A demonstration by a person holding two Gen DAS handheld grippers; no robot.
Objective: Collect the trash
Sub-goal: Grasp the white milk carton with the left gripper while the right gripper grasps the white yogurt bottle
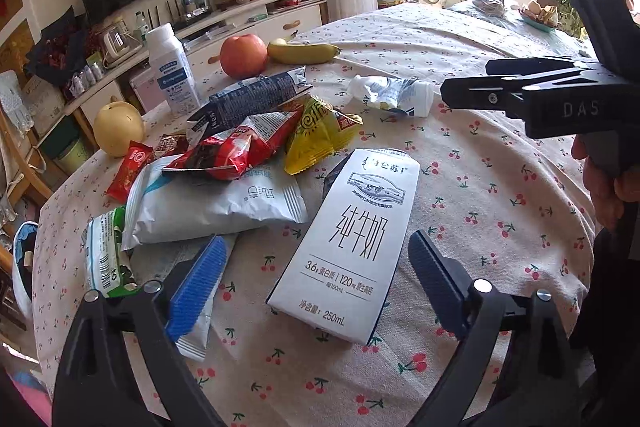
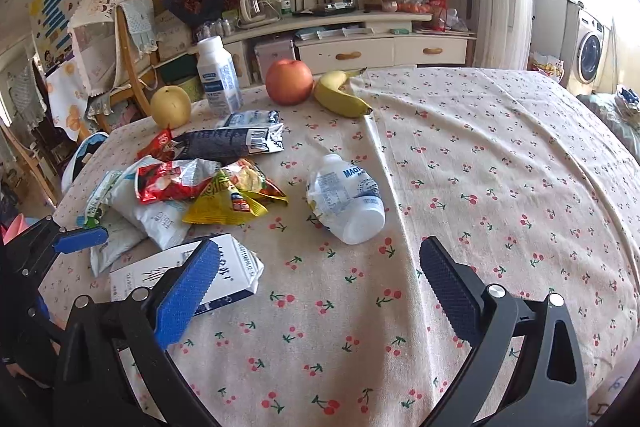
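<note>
Left wrist view: we have both grippers spread over a cherry-print tablecloth (image 1: 500,163) strewn with trash.

Our left gripper (image 1: 316,267) has its fingers wide apart around the near end of a flattened white milk carton (image 1: 352,239), the pads not touching it. Just left of the carton lies a heap: a white snack bag (image 1: 216,203), a red wrapper (image 1: 228,151) on top of it, a yellow chip bag (image 1: 320,135) and a dark crushed carton (image 1: 252,99). A crumpled clear plastic bottle (image 2: 346,199) lies apart, beyond our right gripper (image 2: 320,267), whose fingers are also spread with nothing between them. At the table's far edge stand a white bottle (image 2: 218,75), a pear (image 2: 171,106), an apple (image 2: 289,81) and a banana (image 2: 340,95).
</note>
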